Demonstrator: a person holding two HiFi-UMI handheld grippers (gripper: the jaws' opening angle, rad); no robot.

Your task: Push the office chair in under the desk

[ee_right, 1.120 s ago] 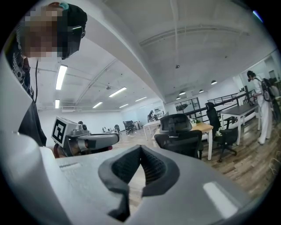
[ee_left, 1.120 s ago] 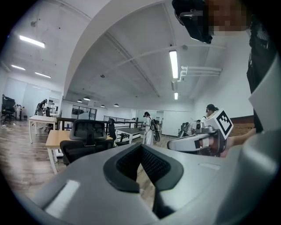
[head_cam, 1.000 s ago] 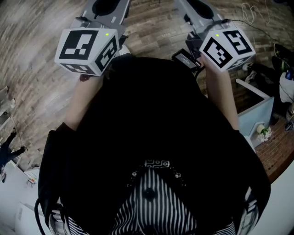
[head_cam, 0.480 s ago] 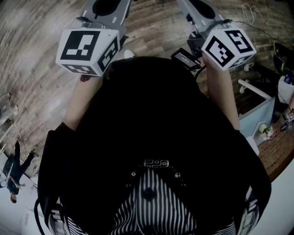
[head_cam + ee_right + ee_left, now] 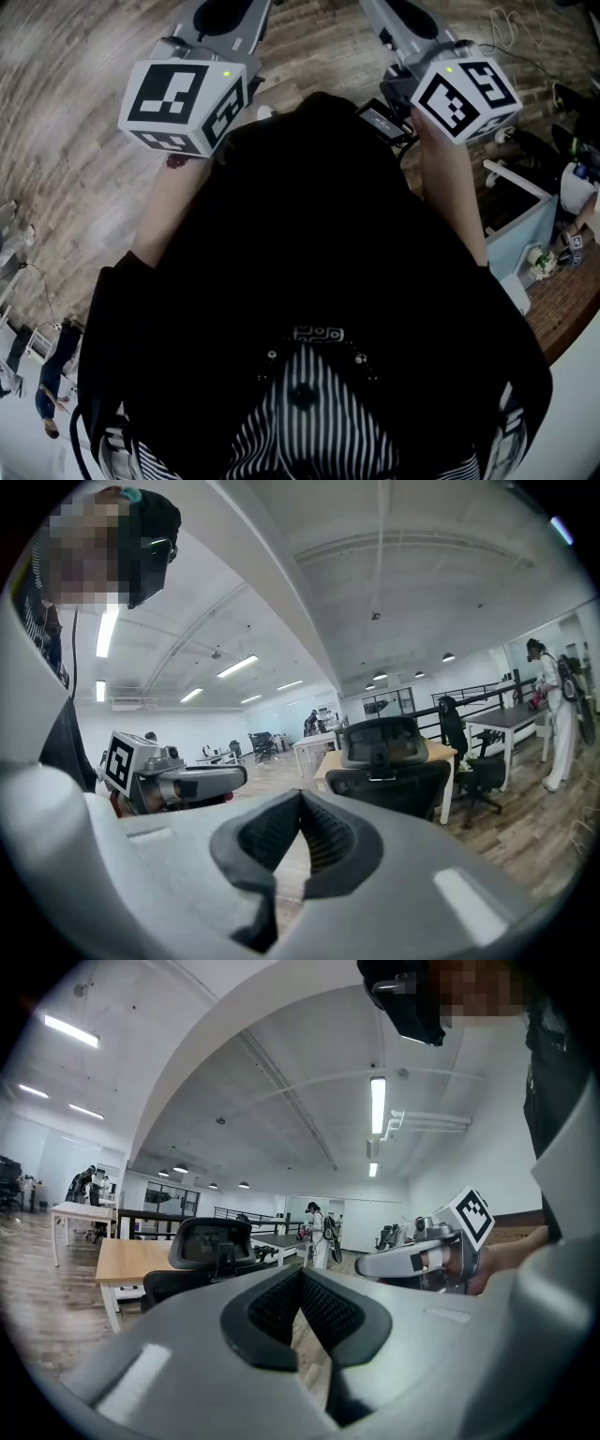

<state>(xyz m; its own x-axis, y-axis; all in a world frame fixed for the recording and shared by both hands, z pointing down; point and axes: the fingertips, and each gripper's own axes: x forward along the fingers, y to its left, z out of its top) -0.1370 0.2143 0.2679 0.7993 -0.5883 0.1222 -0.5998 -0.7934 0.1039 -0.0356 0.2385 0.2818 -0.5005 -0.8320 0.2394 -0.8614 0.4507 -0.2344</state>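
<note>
Both pairs of jaws closed and empty, chair ahead.
Left gripper point(image 5: 300, 1277) and right gripper point(image 5: 300, 797) grip nothing; well beyond, the office chair point(image 5: 384, 785) stands before its wooden desk point(image 5: 437, 751), right of centre in the right gripper view and larger there.

The left hand-held gripper point(image 5: 300, 1274) has its jaws together, with nothing between them. Beyond the tips, a black office chair point(image 5: 208, 1252) stands just beside a wooden surface point(image 5: 127, 1258). The right hand-held gripper point(image 5: 366, 1265) is alongside.
</note>
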